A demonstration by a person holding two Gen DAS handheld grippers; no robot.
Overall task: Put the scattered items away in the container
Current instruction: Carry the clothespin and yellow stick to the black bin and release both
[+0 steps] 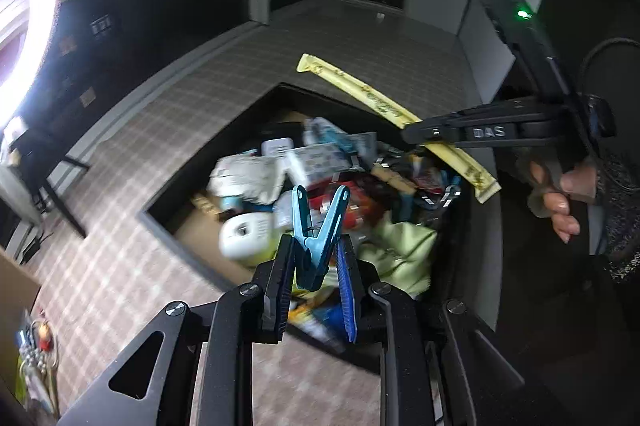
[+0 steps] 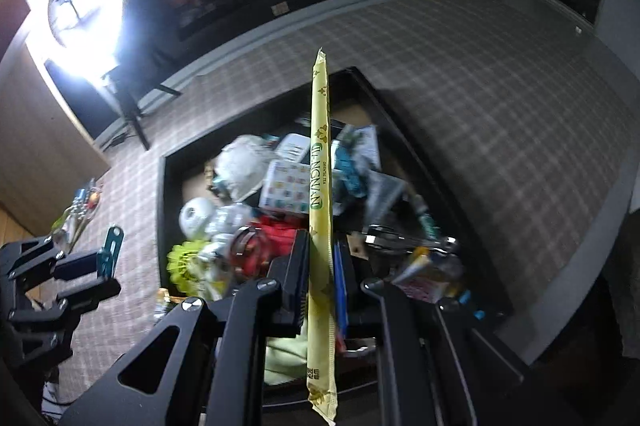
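Observation:
My left gripper (image 1: 314, 266) is shut on a blue clothes peg (image 1: 318, 238) whose two legs stick up in a V over the black container (image 1: 168, 202). My right gripper (image 2: 320, 266) is shut on a long yellow tea stick packet (image 2: 320, 186), held upright between its pads above the same container (image 2: 404, 130). In the left wrist view the right gripper (image 1: 412, 135) comes in from the right with the yellow packet (image 1: 360, 90) slanting across the container's far corner. The right wrist view shows the left gripper (image 2: 108, 258) with the peg (image 2: 111, 250) at the left, beside the container. The container holds several mixed items.
The container sits on a checked carpet (image 2: 500, 114). A small pile of keys and trinkets (image 1: 36, 354) lies on the carpet to the left. A bright ring light (image 2: 76, 26) on a stand is at the far left. A person's hand (image 1: 556, 194) grips the right tool.

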